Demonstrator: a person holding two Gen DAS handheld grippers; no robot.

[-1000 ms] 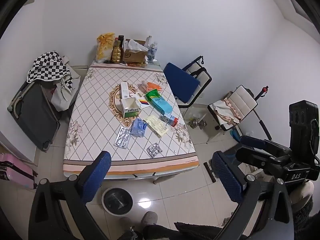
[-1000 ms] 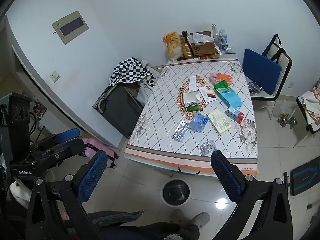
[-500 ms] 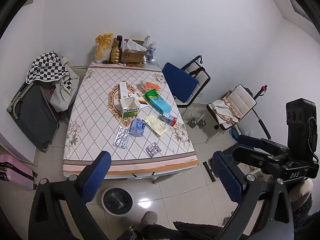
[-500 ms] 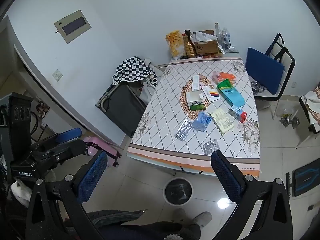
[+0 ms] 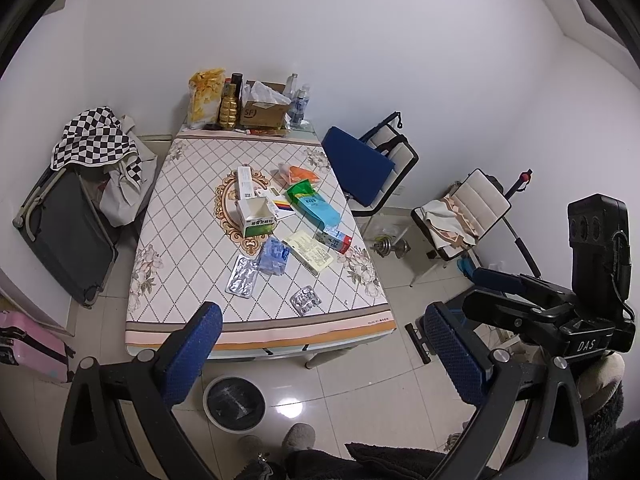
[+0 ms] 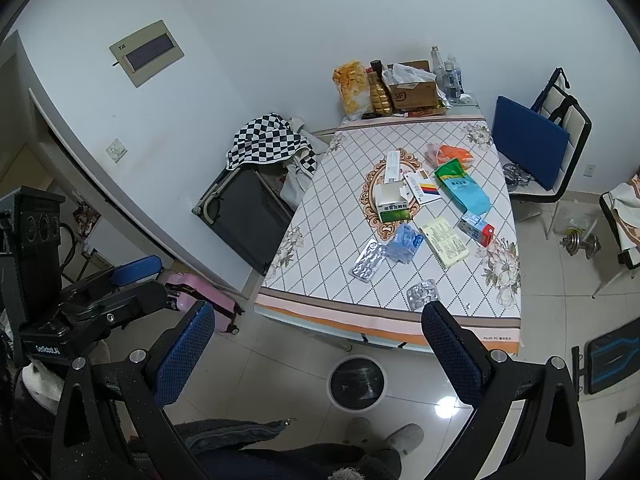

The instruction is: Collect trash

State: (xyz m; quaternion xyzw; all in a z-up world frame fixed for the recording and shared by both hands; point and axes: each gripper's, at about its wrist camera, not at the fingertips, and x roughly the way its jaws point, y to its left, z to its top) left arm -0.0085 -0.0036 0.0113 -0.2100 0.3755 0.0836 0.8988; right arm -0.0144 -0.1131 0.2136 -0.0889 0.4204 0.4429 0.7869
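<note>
Trash lies on the patterned table (image 5: pixel 184 248): an open white-green box (image 5: pixel 256 222), a long white box (image 5: pixel 244 178), a green-blue pouch (image 5: pixel 314 204), an orange packet (image 5: pixel 302 174), a yellow leaflet (image 5: pixel 310 252), a small red-blue carton (image 5: pixel 336 240), a blue plastic wrapper (image 5: pixel 274 256) and two blister packs (image 5: pixel 242 278) (image 5: pixel 305 300). A round bin (image 5: pixel 234 404) with a black liner stands on the floor before the table; it also shows in the right wrist view (image 6: pixel 357 380). My left gripper (image 5: pixel 320 344) and right gripper (image 6: pixel 318 340) are open and empty, held high in front of the table.
A carton, bottles and a snack bag (image 5: pixel 204 96) stand at the table's far end. A blue-cushioned chair (image 5: pixel 360 164) and a second chair (image 5: pixel 464 212) are to the right, with dumbbells (image 5: pixel 390 246) on the floor. A dark suitcase (image 5: pixel 68 236) and a pink one (image 5: pixel 28 348) are at the left.
Both views have shifted slightly, with the table a little farther off. Both grippers stay open and nothing on the table has moved.
</note>
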